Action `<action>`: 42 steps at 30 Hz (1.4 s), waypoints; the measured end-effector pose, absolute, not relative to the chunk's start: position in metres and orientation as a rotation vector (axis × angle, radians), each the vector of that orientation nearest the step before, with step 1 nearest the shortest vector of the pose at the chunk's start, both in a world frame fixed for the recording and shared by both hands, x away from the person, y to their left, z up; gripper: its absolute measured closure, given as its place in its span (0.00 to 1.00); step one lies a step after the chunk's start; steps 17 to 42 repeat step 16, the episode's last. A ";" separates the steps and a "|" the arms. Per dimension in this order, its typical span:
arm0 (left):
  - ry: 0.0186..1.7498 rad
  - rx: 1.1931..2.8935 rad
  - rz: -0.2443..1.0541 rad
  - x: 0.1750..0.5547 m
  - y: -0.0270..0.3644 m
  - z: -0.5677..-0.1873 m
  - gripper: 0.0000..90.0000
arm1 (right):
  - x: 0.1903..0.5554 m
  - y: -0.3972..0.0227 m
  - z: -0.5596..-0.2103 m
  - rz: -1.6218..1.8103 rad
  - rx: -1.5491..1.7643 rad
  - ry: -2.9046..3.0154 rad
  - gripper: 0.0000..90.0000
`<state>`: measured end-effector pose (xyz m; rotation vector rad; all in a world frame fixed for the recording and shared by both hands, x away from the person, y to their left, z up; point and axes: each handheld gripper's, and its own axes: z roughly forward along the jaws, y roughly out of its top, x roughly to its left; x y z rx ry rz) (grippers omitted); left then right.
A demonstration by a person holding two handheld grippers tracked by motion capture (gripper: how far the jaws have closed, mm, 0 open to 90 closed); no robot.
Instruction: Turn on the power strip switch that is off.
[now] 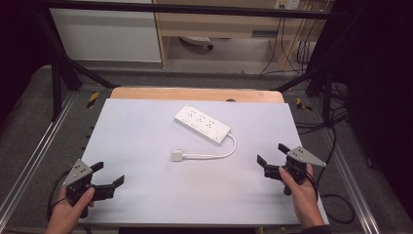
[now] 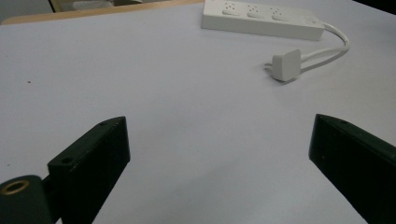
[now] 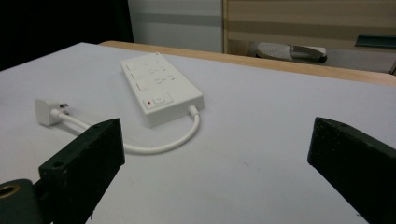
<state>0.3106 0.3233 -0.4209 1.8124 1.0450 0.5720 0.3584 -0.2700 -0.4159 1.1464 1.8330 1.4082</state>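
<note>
A white power strip [image 1: 202, 124] [image 2: 261, 18] [image 3: 159, 87] lies flat at the middle back of the white table [image 1: 146, 146]. Its short white cable [image 1: 224, 151] loops round to a white plug [image 1: 176, 155] [image 2: 286, 65] [image 3: 48, 111] resting on the table in front of it. My left gripper [image 1: 108, 173] [image 2: 219, 154] is held at the front left, open, with nothing between its black jaws. My right gripper [image 1: 272, 153] [image 3: 217, 158] is held at the front right, also open and holding nothing. Both stand well apart from the strip and the plug.
A wooden edge [image 1: 195, 93] runs along the table's back. A black frame [image 1: 185, 9] crosses overhead, with legs at both sides. Cables [image 1: 336, 200] trail over the grey floor at the right. A wooden cabinet [image 1: 219, 24] and a white panel [image 1: 104, 34] stand behind.
</note>
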 end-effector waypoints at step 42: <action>1.038 1.813 0.572 0.310 0.322 -0.421 0.06 | 0.360 -0.267 -0.449 1.296 1.208 1.970 0.04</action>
